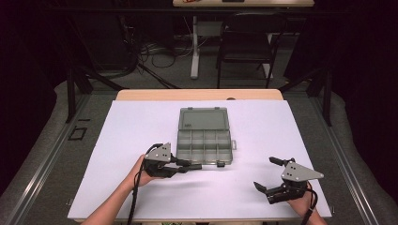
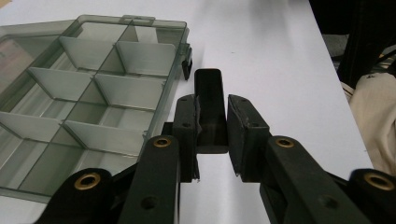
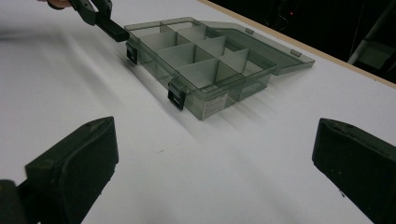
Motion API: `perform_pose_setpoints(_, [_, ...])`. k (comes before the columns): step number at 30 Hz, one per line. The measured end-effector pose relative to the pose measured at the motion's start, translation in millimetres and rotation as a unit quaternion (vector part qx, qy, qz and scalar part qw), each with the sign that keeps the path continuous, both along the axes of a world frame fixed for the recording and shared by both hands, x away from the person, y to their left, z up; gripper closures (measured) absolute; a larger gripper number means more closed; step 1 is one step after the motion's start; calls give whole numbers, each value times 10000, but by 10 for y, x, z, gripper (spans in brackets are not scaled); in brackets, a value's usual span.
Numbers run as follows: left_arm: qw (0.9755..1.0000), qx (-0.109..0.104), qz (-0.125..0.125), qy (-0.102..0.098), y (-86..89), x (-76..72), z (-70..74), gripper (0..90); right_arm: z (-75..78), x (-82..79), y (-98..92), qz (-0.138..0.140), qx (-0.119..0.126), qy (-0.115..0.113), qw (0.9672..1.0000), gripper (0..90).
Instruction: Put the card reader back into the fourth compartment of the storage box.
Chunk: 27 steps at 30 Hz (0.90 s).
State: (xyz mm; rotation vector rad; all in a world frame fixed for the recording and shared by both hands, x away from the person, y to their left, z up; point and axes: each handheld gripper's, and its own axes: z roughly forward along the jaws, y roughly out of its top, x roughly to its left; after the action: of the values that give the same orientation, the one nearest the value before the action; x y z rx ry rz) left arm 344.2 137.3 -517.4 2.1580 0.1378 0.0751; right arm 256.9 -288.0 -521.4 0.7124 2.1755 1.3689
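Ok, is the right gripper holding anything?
No, the right gripper has its jaws wide apart over bare table, while the box sits farther off.

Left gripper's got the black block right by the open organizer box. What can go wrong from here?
1. The black block sits in the left gripper by its near end, most of it sticking out; it may pivot or slip.
2. It hangs beside the organizer box front wall near a latch; a nudge could shove the box.

A white sheet is laid over a wooden table. A black chair is placed on the floor beyond the far edge, with a white table leg and cables to its left.
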Motion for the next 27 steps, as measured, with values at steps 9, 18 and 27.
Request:
perform_pose_setpoints(9, [9997, -104, 192, -83, -15, 15, 60, 745, 7, -7, 4, 7, -15, -23, 10000, 0])
perform_pose_setpoints(18, [9992, -171, 338, -145, -21, 36, 86, 745, 7, -4, 5, 1, -30, -16, 10000, 0])
perform_pose_setpoints(27, [9980, -315, 493, -225, -21, 61, 122, 745, 9, -5, 5, -13, -40, -22, 10000, 0])
